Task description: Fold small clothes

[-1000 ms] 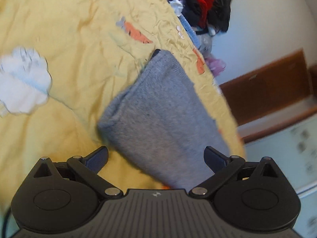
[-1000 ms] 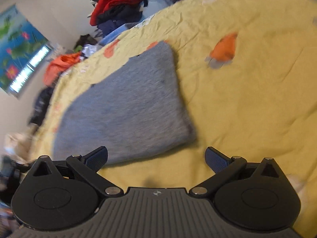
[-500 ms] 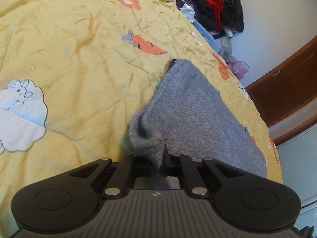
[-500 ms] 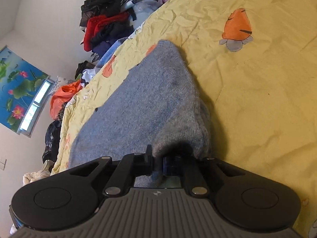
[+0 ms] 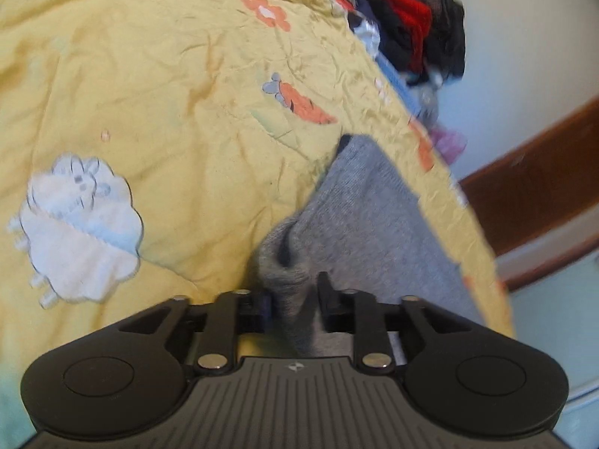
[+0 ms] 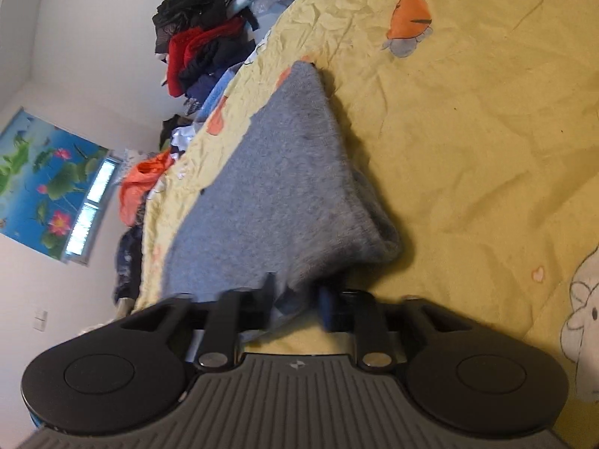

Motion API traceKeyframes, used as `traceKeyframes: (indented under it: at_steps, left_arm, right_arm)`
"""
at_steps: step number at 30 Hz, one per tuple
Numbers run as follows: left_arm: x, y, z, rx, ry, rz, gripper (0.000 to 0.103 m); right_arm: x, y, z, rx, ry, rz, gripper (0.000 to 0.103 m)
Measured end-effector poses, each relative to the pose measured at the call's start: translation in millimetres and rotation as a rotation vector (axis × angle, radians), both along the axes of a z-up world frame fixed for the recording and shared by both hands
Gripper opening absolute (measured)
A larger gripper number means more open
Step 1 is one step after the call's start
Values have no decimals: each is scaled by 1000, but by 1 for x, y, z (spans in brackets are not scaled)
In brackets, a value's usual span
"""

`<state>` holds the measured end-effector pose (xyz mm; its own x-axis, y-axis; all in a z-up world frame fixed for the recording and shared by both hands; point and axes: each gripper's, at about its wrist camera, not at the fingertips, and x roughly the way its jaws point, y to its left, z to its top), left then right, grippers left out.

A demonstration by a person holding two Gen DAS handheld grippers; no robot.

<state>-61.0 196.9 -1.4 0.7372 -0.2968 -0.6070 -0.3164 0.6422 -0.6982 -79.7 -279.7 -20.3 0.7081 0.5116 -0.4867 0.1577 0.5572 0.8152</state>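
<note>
Grey knit garment [image 5: 374, 217] lies folded on the yellow quilt [image 5: 168, 119], running along the bed edge w/ one corner toward each gripper. Left gripper [image 5: 294, 299] sits low at the near corner – jaws are opening, a bunched lump of the grey knit is between the fingers [image 5: 325, 288]; fabric touches the left-side pad but there's a visible gap on the other side, so not clamped. In the right wrist view the same garment [image 6: 284, 187] stretches away toward the far end of the bed, its near corner humped up & drooping into the right gripper [image 6: 294, 295]. Right jaws also opening; knit hangs between the fingers [image 6: 325, 299], looks loose, not pinched. Quilt is crinkled, printed w/ a white sheep [image 5: 80, 228], an orange carrot [image 5: 303, 103] and an orange flower [image 5: 266, 11] – all well apart from the garment except the carrot, which is near its far corner. Clothes pile [image 6: 204, 45] – black, red, dark blue – sits past the far end of the bed against the wall. Lotus picture [image 6: 45, 183] hangs on the wall in the right wrist view. Brown wooden furniture [image 5: 535, 183] beside the bed in the left wrist view. Both views somewhat blurred.
</note>
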Motion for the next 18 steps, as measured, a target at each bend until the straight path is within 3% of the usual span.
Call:
traceKeyframes:
  at_steps: [1,2,3,5,7,8,9,10,11,16,18]
  left_arm:
    - [-4,1,-2,-62,-30,28,55]
    - [-6,1,-3,-108,-56,49,75]
    - [-6,-2,-2,-118,-68,58,85]
    - [0,-15,5,-48,-65,55,86]
    - [6,-32,11,87,-69,47,84]
    - [9,-42,14,168,-63,39,63]
    - [14,-51,14,246,-44,24,28]
    - [19,-59,12,319,-25,10,20]
    - [20,-62,13,358,-26,14,20]
    - [16,-57,12,336,-31,25,12]
    - [14,-63,15,390,-42,8,11]
  right_arm:
    - [-2,-1,5,13,-26,6,78]
    - [-5,-2,12,1,-50,4,85]
    - [-8,-3,19,-31,-65,10,90]
    - [-9,-3,35,-108,-85,41,89]
    - [-12,-3,52,-186,-115,38,89]
    - [-13,-3,60,-218,-134,39,89]
    - [-12,-1,69,-249,-153,41,89]
    - [-10,2,77,-280,-170,47,89]
    - [-8,5,84,-311,-187,54,89]
    - [20,29,103,-365,-233,131,89]
    - [36,46,106,-374,-237,178,89]
